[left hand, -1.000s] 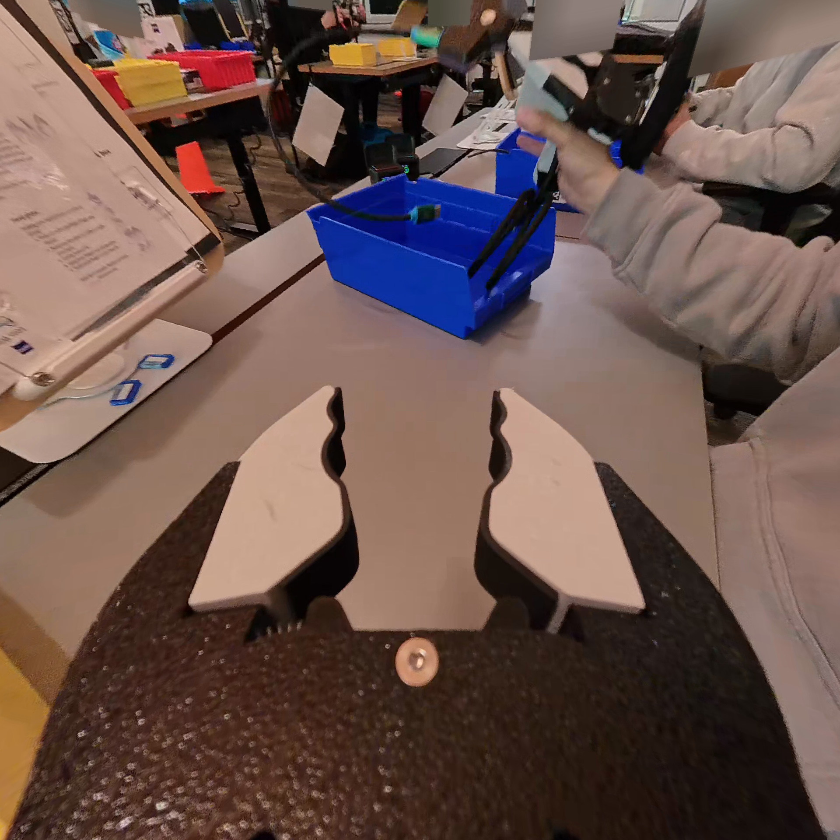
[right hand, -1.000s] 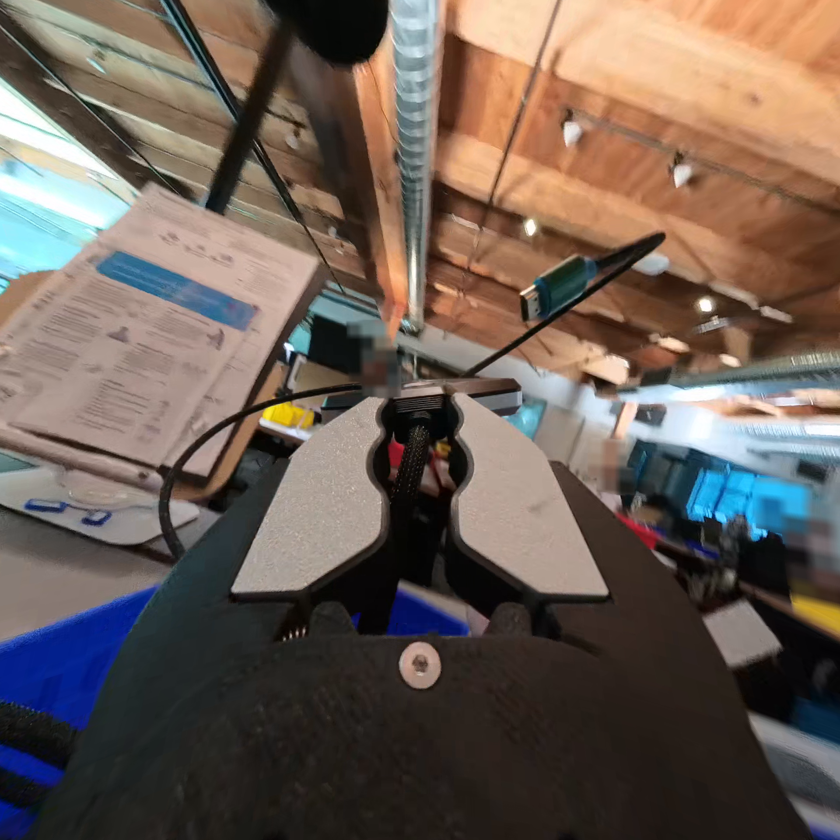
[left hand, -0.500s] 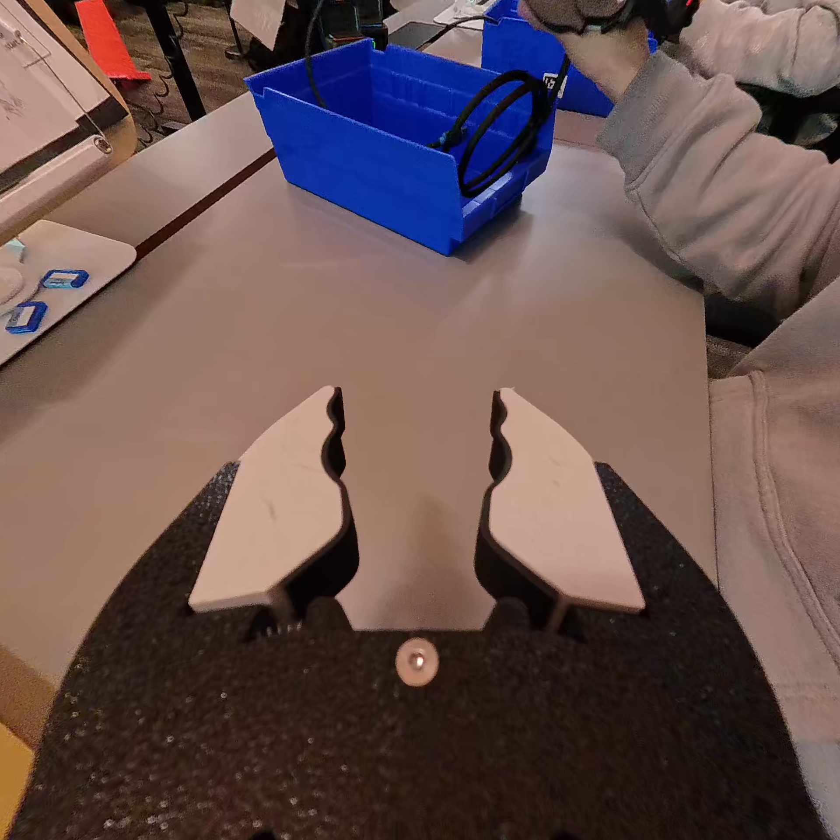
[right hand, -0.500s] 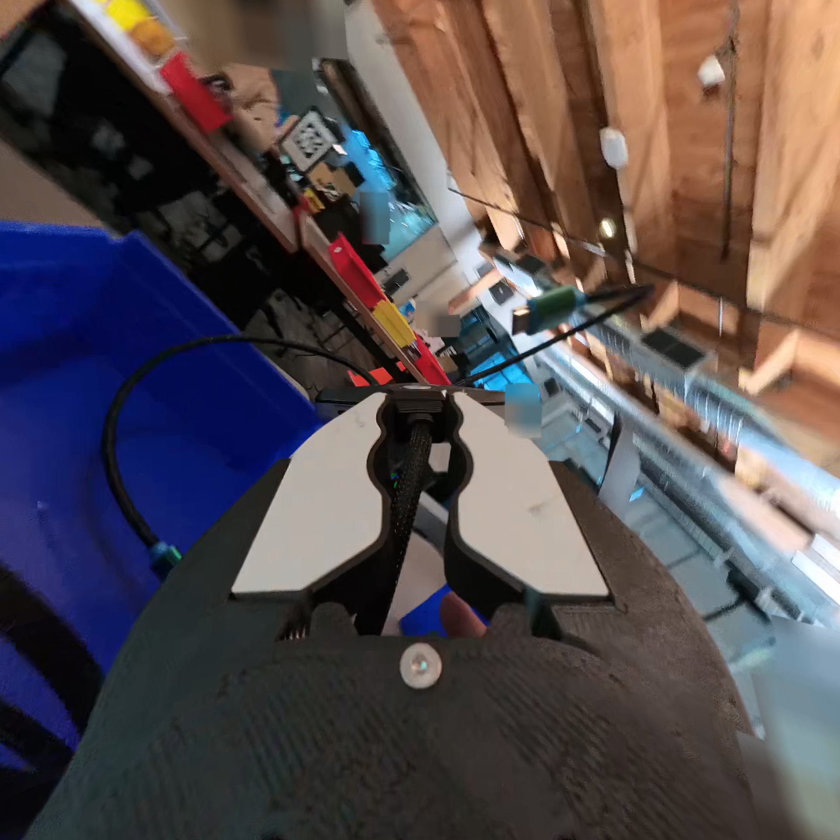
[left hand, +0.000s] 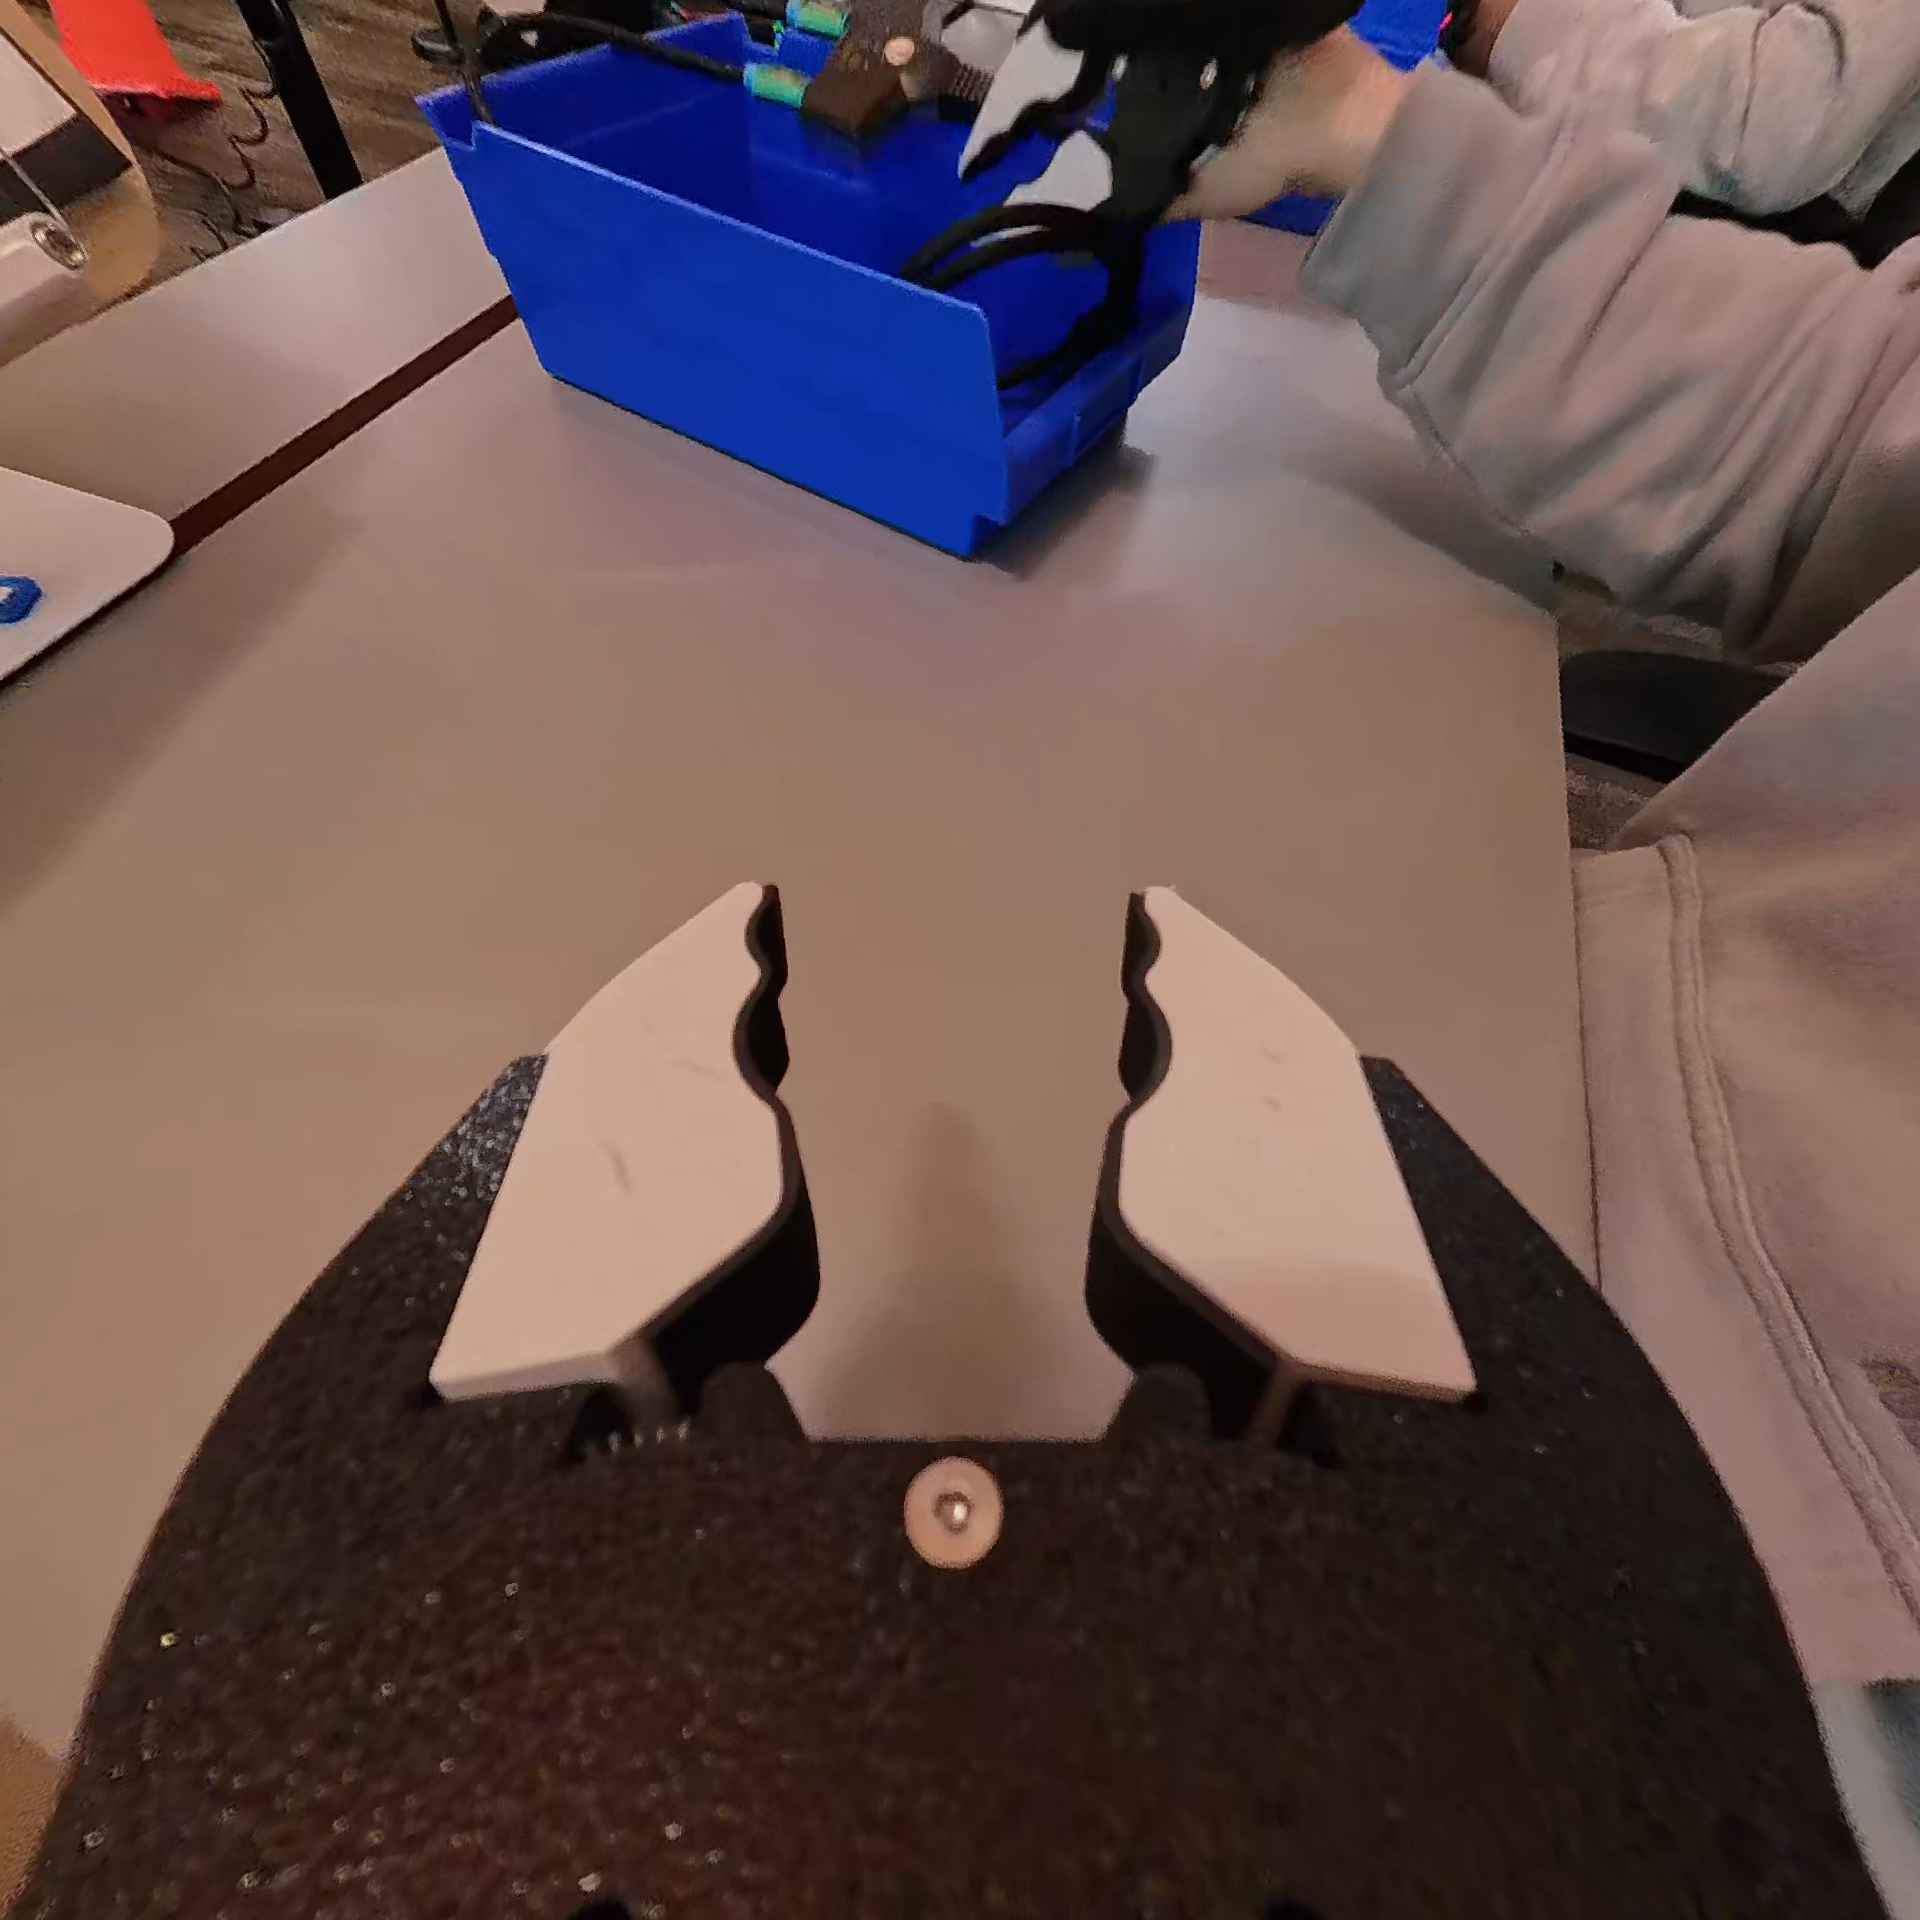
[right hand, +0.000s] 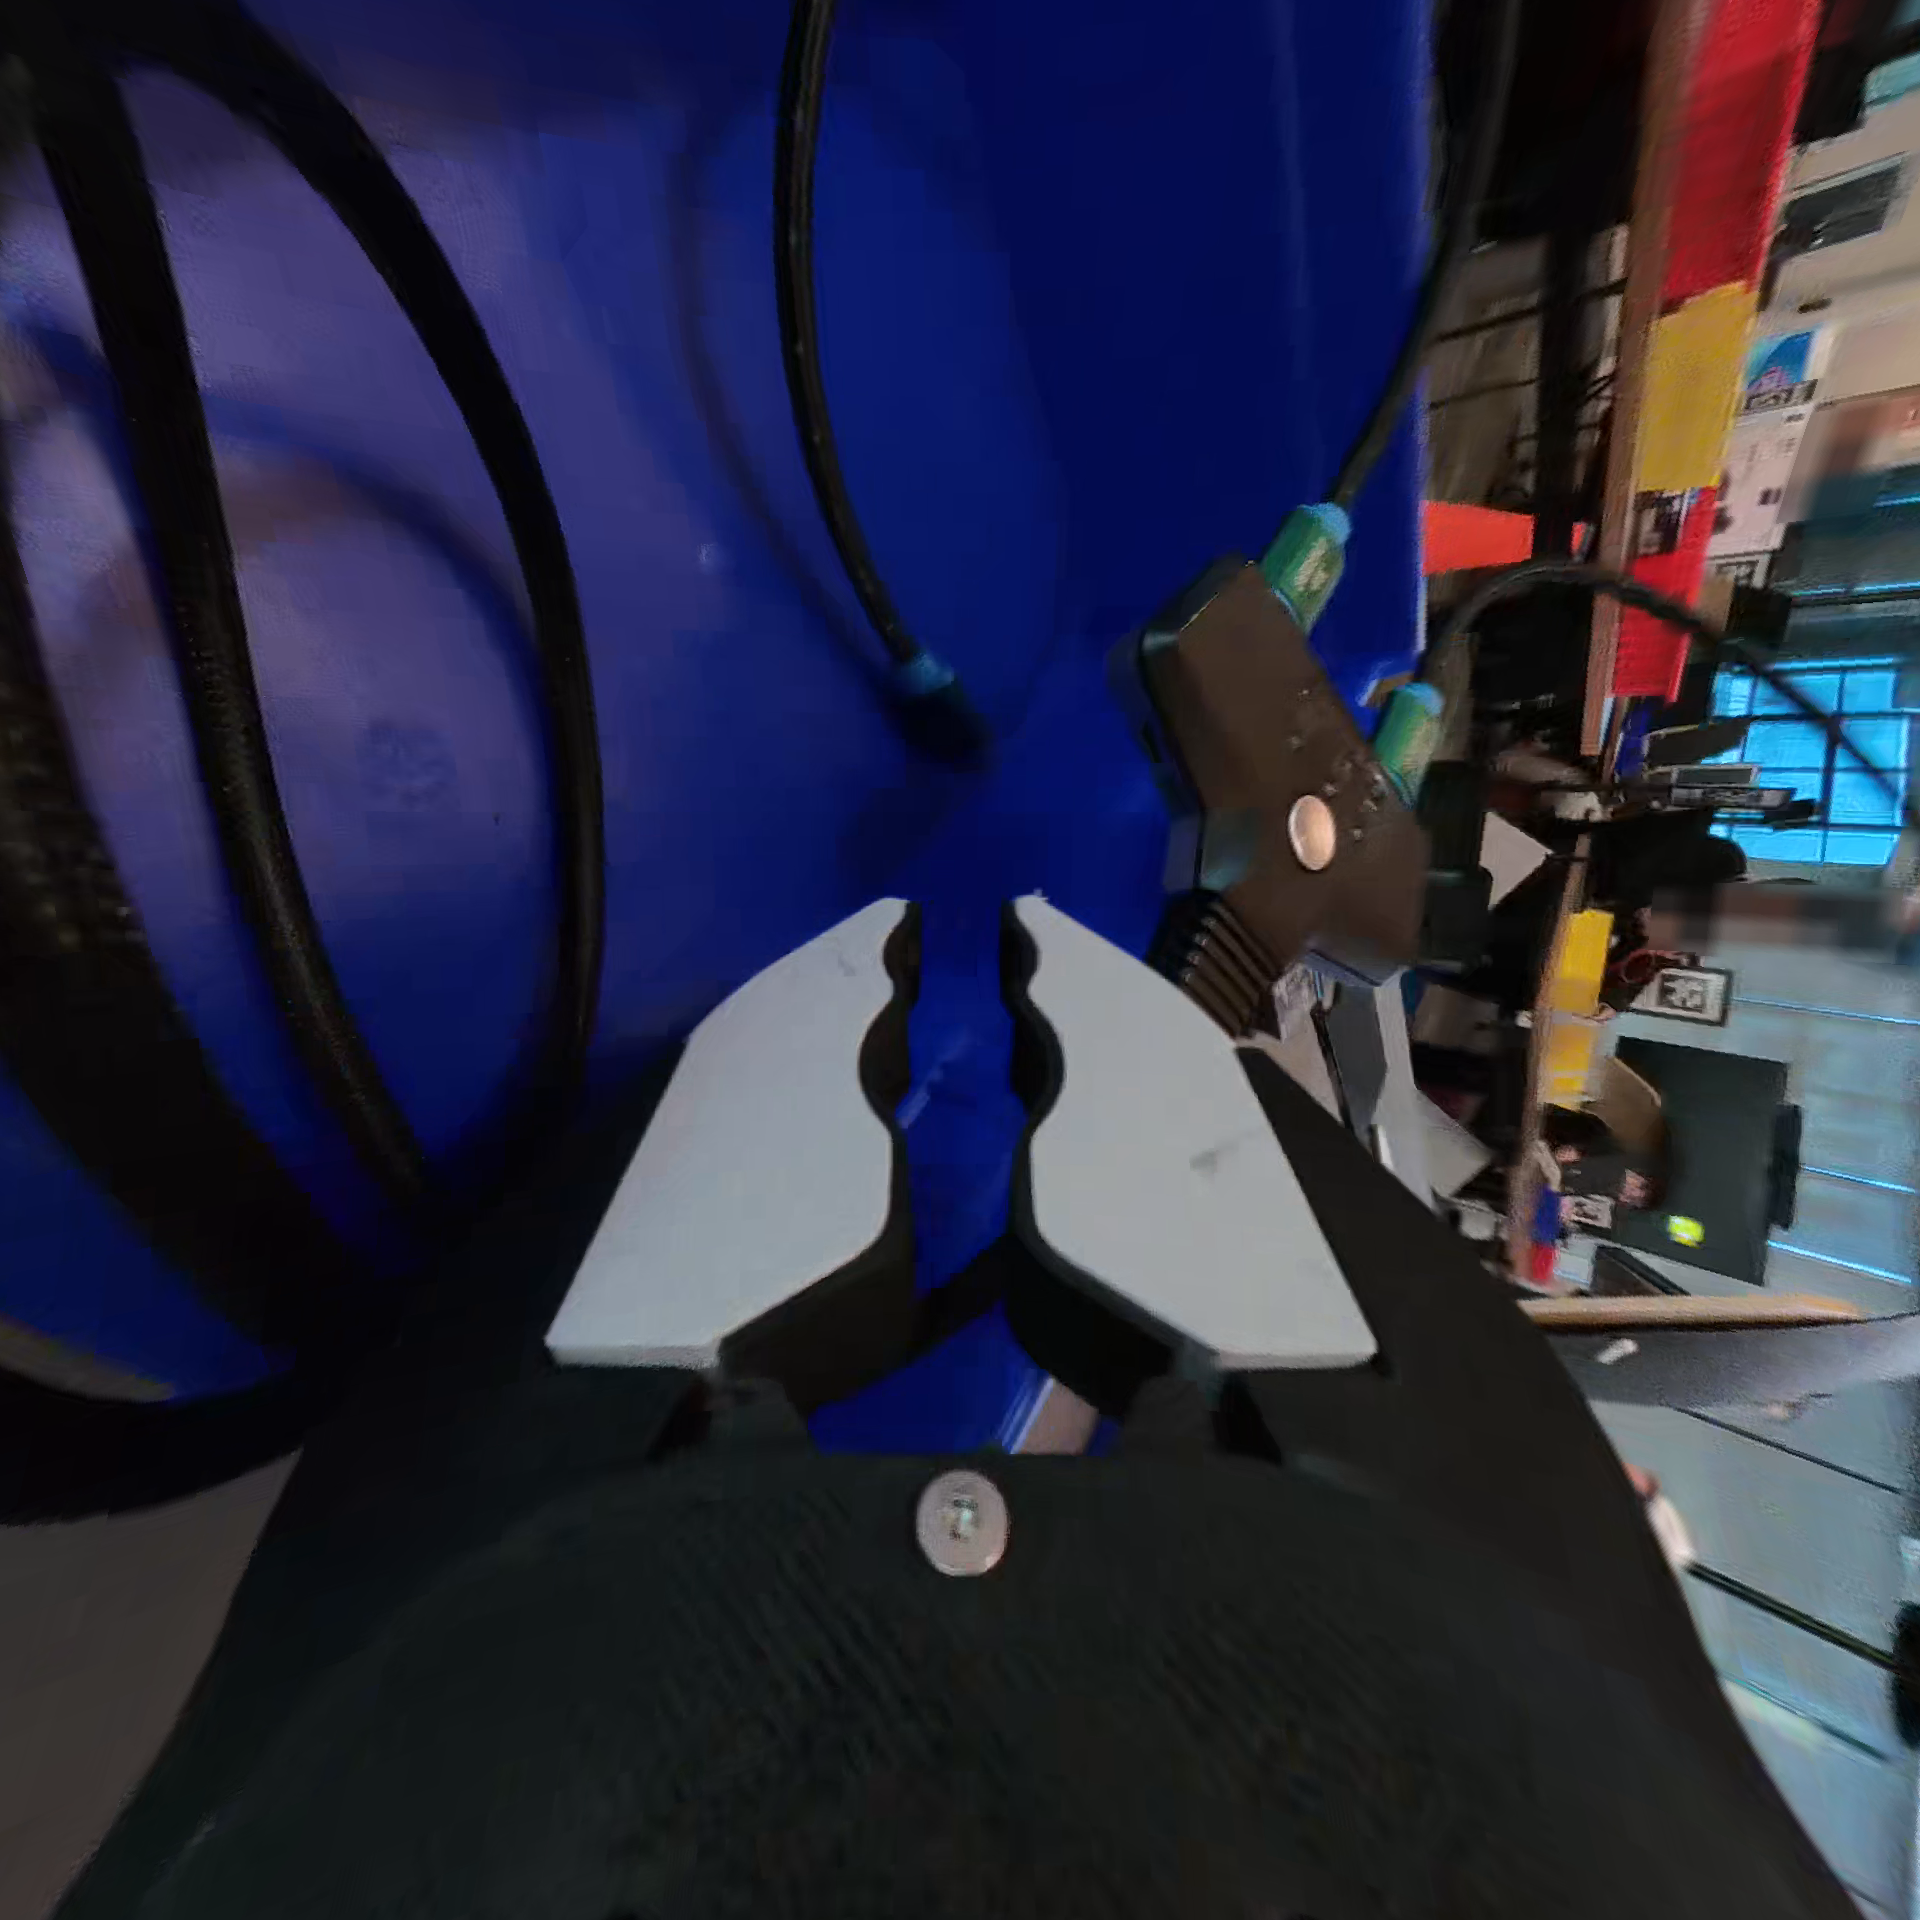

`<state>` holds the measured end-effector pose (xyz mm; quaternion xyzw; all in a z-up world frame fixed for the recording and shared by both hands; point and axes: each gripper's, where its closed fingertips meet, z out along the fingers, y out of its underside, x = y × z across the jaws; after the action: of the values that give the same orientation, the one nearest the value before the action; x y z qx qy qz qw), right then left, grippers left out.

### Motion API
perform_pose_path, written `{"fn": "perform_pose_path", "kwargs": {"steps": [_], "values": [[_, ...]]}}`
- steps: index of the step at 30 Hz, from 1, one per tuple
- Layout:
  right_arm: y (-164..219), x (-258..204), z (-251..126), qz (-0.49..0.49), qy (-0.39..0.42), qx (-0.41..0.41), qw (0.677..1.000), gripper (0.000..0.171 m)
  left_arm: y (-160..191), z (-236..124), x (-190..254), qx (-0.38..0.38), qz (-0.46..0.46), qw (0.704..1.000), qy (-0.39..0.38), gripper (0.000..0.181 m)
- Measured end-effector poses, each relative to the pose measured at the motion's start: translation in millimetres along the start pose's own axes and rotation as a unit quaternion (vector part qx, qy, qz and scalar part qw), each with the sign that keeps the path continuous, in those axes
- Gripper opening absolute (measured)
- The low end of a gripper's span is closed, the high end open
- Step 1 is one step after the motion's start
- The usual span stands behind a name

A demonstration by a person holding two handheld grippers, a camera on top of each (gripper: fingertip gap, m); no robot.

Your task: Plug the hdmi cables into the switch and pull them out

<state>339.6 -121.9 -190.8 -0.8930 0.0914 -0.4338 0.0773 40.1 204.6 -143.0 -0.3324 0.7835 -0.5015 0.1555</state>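
My left gripper (left hand: 951, 894) is open and empty, low over the grey table (left hand: 727, 727), well short of the blue bin (left hand: 790, 312). My right gripper (right hand: 961, 914) points into the bin (right hand: 1143, 312) with its jaws slightly apart and nothing between them; it also shows in the left wrist view (left hand: 1029, 135) over the bin. The black switch (right hand: 1288, 790) hangs just right of its fingertips, with two green-ended HDMI plugs (right hand: 1304, 561) in it. The switch (left hand: 868, 68) is above the bin's far side. Coiled black cables (right hand: 208, 623) lie in the bin.
A person's grey sleeve (left hand: 1558, 312) reaches over the table's right side to the bin. The table's right edge (left hand: 1564, 831) is near my left gripper. A white stand base (left hand: 62, 561) sits at the far left. A table seam (left hand: 343, 426) runs left of the bin.
My right gripper has swung down from facing the ceiling into the bin and has let go of the switch's braided cable. My left gripper has tilted down and moved a little toward the bin.
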Motion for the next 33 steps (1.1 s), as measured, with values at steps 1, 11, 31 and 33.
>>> {"fn": "perform_pose_path", "kwargs": {"steps": [1, 11, 31, 33], "values": [[-2.9, 1.8, -3.4, 0.012, -0.003, 0.016, 1.000, 0.018, 2.4, 0.6, -0.7, -0.004, -0.002, 1.000, -0.001, 0.062], [9.9, 40.9, -26.2, 0.225, 0.010, 0.069, 0.972, 0.048, 7.8, -12.2, -8.3, 0.032, -0.056, 0.998, -0.004, 0.063], [-22.4, 20.0, -20.3, 0.019, 0.135, 0.025, 0.990, 0.019, 19.2, -12.7, -2.1, 0.031, -0.092, 0.995, 0.032, 0.061], [-19.2, 15.4, -8.6, 0.023, 0.081, 0.007, 0.996, 0.021, 15.6, -7.3, -1.5, 0.031, -0.090, 0.995, 0.040, 0.061]]}}
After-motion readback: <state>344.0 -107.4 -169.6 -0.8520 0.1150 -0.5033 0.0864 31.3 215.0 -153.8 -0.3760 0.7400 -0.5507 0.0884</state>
